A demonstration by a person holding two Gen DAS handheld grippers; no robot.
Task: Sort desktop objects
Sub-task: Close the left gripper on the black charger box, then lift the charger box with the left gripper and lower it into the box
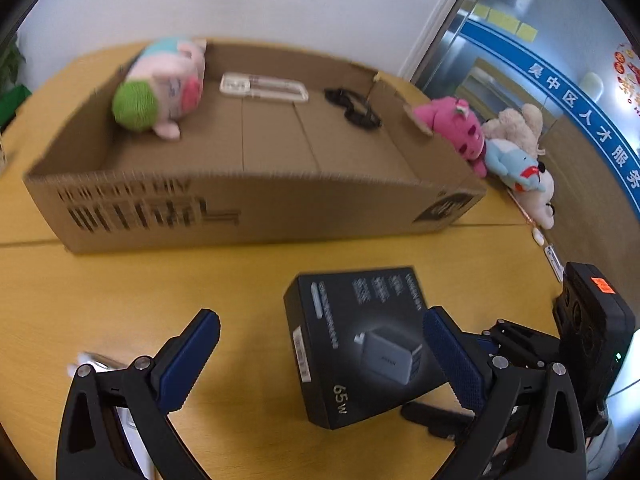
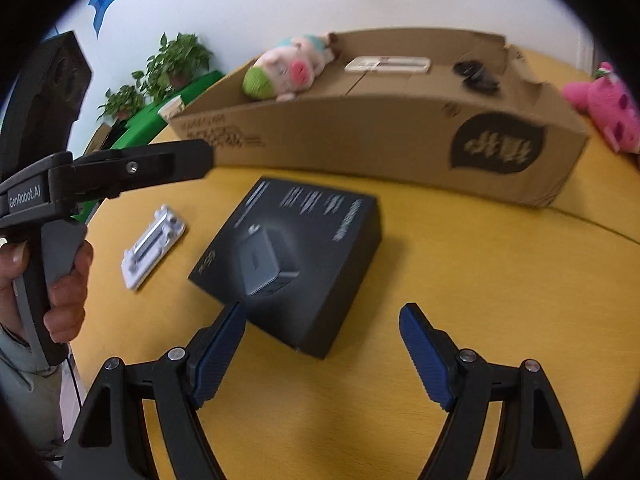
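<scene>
A black charger box [image 1: 356,344] lies flat on the yellow table [image 1: 160,288], in front of an open cardboard box [image 1: 256,208]. My left gripper [image 1: 320,356] is open above the table, its right finger over the charger box's near right corner. My right gripper [image 2: 322,324] is open, its jaws wide apart, just short of the charger box [image 2: 292,260]. The cardboard box [image 2: 380,132] holds a pig plush [image 1: 160,88], a white flat pack [image 1: 264,87] and black glasses [image 1: 352,108]. A white blister pack [image 2: 154,246] lies left of the charger box.
Pink, beige and blue plush toys [image 1: 496,148] lie at the cardboard box's right end. The pink plush [image 2: 604,108] also shows in the right wrist view. Potted plants [image 2: 160,76] stand beyond the table's left edge. The right gripper's body [image 1: 588,332] is close on the left gripper's right.
</scene>
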